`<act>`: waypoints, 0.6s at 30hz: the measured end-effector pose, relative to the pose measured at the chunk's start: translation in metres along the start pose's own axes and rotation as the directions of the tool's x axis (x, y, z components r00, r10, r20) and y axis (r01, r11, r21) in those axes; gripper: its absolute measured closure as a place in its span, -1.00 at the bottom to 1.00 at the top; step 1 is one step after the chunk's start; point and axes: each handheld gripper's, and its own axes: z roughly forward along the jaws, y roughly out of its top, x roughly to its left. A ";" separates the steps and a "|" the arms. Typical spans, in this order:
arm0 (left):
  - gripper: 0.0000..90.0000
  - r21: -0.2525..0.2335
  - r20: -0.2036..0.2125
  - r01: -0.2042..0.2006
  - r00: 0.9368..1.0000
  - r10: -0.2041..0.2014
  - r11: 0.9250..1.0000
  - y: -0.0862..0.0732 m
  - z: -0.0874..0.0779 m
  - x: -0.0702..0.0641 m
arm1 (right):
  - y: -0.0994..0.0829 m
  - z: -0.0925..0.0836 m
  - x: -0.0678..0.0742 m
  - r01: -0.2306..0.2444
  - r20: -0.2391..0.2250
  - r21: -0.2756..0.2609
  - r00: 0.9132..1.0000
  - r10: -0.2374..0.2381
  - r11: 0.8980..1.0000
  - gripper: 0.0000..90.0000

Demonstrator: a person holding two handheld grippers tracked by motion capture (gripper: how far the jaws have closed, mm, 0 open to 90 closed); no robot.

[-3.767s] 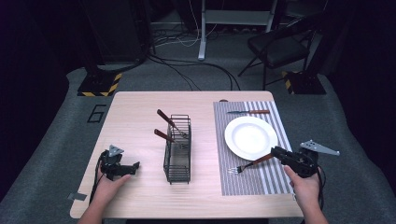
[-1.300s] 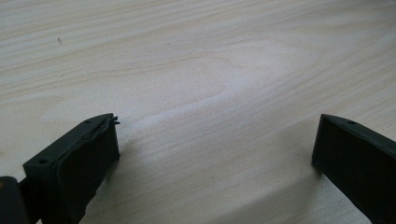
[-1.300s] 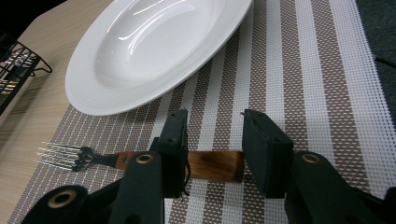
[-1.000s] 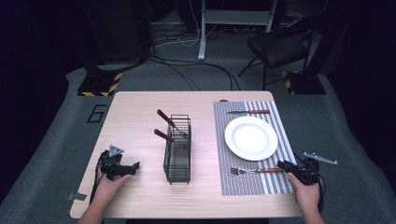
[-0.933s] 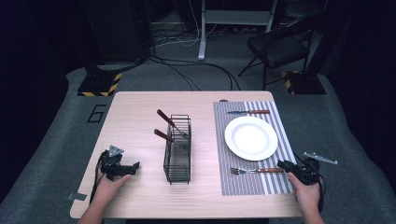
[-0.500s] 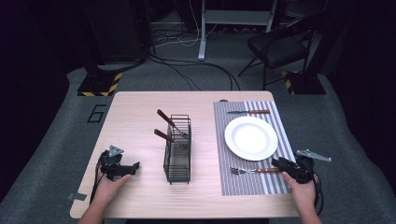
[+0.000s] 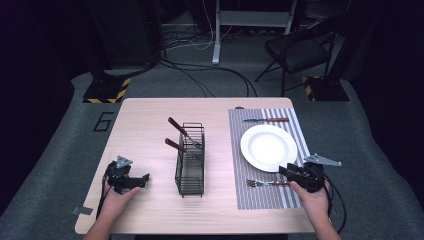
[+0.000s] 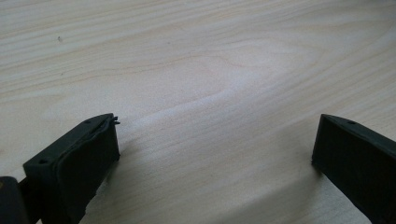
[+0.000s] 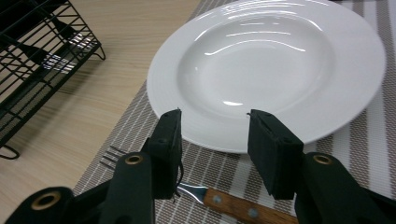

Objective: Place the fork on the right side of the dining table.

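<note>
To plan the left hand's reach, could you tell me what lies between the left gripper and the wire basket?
In the high view, only bare wooden table lies between the left gripper and the wire basket.

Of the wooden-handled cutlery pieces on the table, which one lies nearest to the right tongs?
The fork on the striped mat, just below the right tongs. The knife lies beyond the plate; two more pieces stand in the wire basket.
</note>
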 end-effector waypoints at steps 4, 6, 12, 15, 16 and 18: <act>-0.99 0.000 0.000 -0.001 1.000 0.001 1.000 0.000 0.000 0.000 | 0.001 0.008 0.013 0.039 -0.016 0.002 0.999 -0.039 0.999 0.21; -0.99 0.001 0.000 -0.001 1.000 0.001 1.000 0.000 0.000 0.000 | 0.001 0.011 0.018 0.055 -0.025 0.007 0.998 -0.055 0.998 0.21; -0.99 -0.002 -0.004 0.005 1.000 -0.005 1.000 0.000 0.000 -0.001 | 0.002 0.019 0.035 0.098 -0.061 0.017 0.993 -0.097 0.995 0.20; -0.99 -0.001 -0.005 0.005 1.000 -0.005 1.000 0.000 0.000 -0.001 | 0.000 0.024 0.047 0.133 -0.083 0.014 0.988 -0.132 0.991 0.19; -0.99 -0.001 -0.005 0.005 1.000 -0.005 1.000 0.000 0.000 -0.001 | 0.000 0.024 0.047 0.133 -0.083 0.014 0.988 -0.132 0.991 0.19; -0.99 -0.001 -0.005 0.004 1.000 -0.004 1.000 0.000 0.000 -0.001 | -0.003 0.027 0.052 0.157 -0.096 0.014 0.983 -0.155 0.988 0.18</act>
